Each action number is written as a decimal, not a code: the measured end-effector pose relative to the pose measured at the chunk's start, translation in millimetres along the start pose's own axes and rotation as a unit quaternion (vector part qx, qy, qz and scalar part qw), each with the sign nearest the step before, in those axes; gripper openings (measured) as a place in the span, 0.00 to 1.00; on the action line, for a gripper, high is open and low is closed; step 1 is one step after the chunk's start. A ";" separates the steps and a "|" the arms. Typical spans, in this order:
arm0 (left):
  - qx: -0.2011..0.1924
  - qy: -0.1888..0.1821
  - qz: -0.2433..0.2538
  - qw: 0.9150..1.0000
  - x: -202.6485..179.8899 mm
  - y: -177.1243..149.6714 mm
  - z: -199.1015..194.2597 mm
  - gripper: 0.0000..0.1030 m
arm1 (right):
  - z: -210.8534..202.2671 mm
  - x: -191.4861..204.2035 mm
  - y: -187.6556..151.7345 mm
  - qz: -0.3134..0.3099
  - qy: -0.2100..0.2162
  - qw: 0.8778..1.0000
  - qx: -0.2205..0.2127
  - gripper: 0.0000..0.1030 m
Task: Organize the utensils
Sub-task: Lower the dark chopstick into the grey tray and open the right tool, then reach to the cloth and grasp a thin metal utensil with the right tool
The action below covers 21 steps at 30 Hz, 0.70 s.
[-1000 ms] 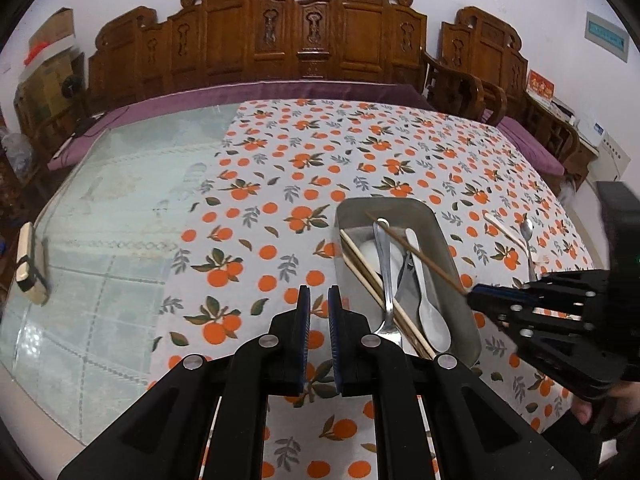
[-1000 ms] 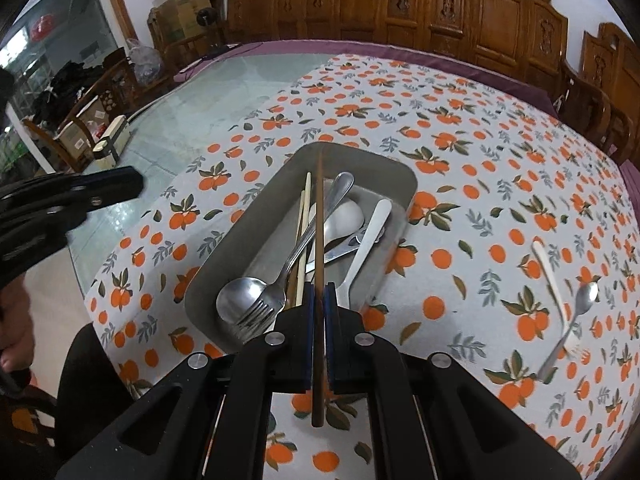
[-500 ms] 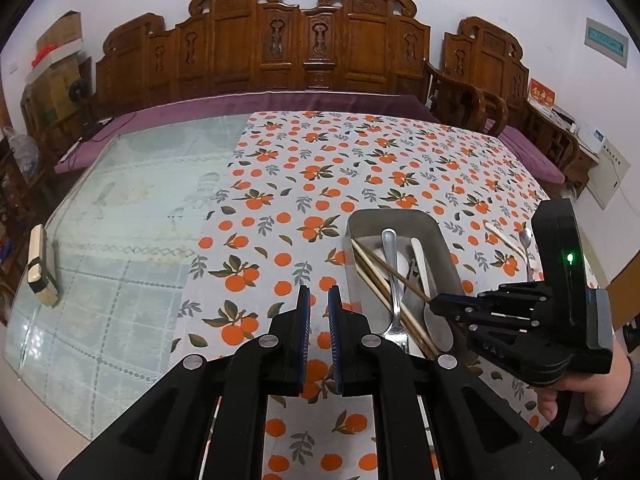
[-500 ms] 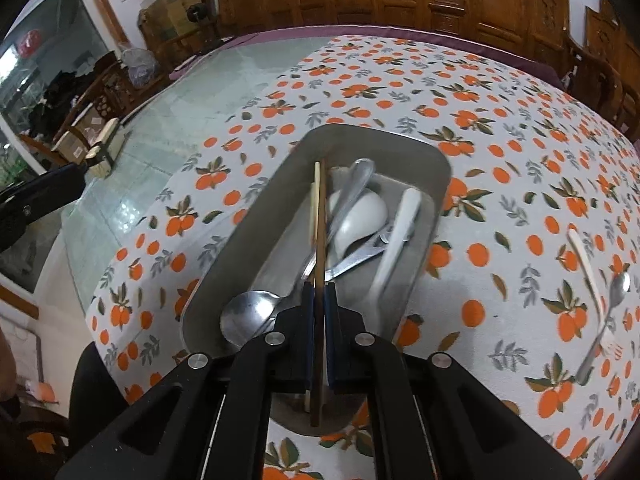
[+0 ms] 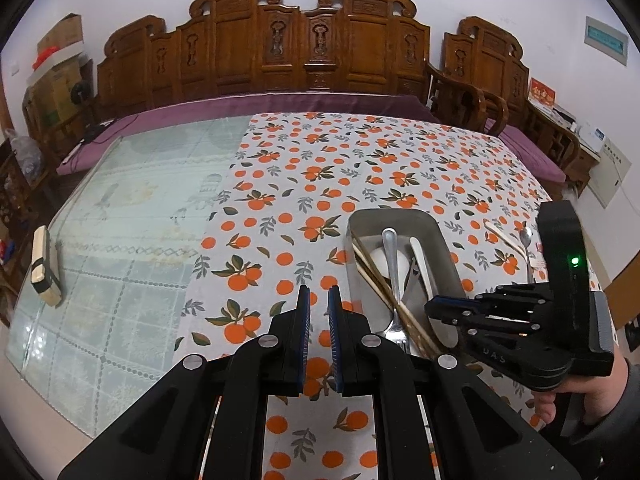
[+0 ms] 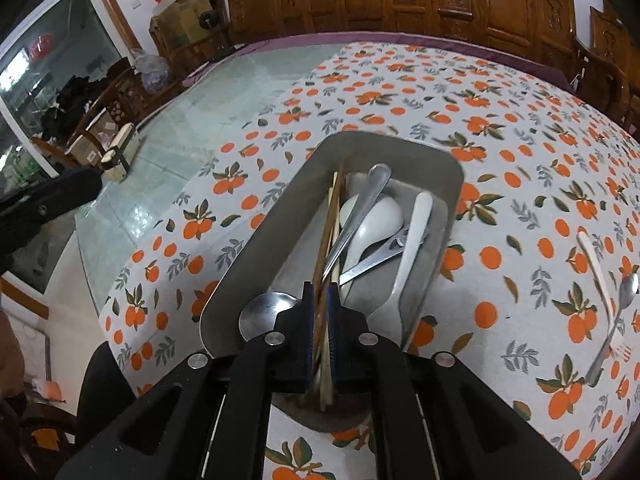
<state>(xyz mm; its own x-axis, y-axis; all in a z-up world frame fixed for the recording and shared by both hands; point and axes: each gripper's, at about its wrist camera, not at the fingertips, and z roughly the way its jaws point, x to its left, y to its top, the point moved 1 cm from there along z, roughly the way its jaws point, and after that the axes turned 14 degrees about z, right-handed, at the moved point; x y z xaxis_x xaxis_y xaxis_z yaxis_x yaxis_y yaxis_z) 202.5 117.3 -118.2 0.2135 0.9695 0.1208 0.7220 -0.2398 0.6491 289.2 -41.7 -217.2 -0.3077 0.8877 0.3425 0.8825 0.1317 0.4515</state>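
On the worktop [image 5: 120,320], an orange-print cloth [image 5: 320,160] carries a metal tray [image 6: 264,240] of cutlery. The left gripper [image 5: 319,304], pressed together and empty, hovers beside it. The right gripper [image 6: 320,300], jaws just easing apart, brackets a chopstick [image 6: 326,240] lying in the tray.

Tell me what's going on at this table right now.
A person is sorting utensils with two handheld grippers. The right gripper is down in the metal tray, its jaws just easing open around the brown chopstick it laid among the spoons and fork. The left gripper hangs shut and empty over the orange-print tablecloth. A spoon and a pale stick remain outside the tray.
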 end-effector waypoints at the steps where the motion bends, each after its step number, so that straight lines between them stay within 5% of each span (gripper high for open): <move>1: 0.000 -0.001 0.001 1.000 -1.4 0.5 -0.2 0.08 | -3.0 -1.1 0.0 0.000 0.001 1.000 -0.003 0.09; 4: -0.001 -0.004 0.002 1.000 -8.0 2.5 -0.7 0.08 | -20.5 -7.3 -3.1 -0.004 -0.004 1.000 -0.019 0.09; 6: -0.002 -0.007 0.004 1.000 -13.5 3.8 -1.2 0.18 | -33.4 -14.5 -6.1 -0.004 -0.009 1.000 -0.029 0.11; 10: -0.007 -0.015 0.008 1.000 -25.0 8.8 -1.6 0.27 | -63.7 -38.9 -16.2 0.005 -0.027 0.998 -0.053 0.31; 15: -0.022 -0.020 0.009 1.000 -37.7 15.9 -2.2 0.71 | -94.0 -79.0 -32.5 0.024 -0.063 0.995 -0.071 0.46; 21: -0.026 -0.037 0.016 0.999 -55.6 22.3 7.3 0.82 | -115.8 -131.2 -45.7 0.059 -0.100 0.990 -0.077 0.46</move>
<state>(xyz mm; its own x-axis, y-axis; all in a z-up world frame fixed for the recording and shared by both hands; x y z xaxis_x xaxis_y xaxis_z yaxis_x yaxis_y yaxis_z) 211.6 57.7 -116.0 0.2840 0.9548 0.0876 0.6792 -0.2648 0.6845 248.0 -215.3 -187.4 -0.1162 0.9644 0.2376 0.8386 -0.0329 0.5437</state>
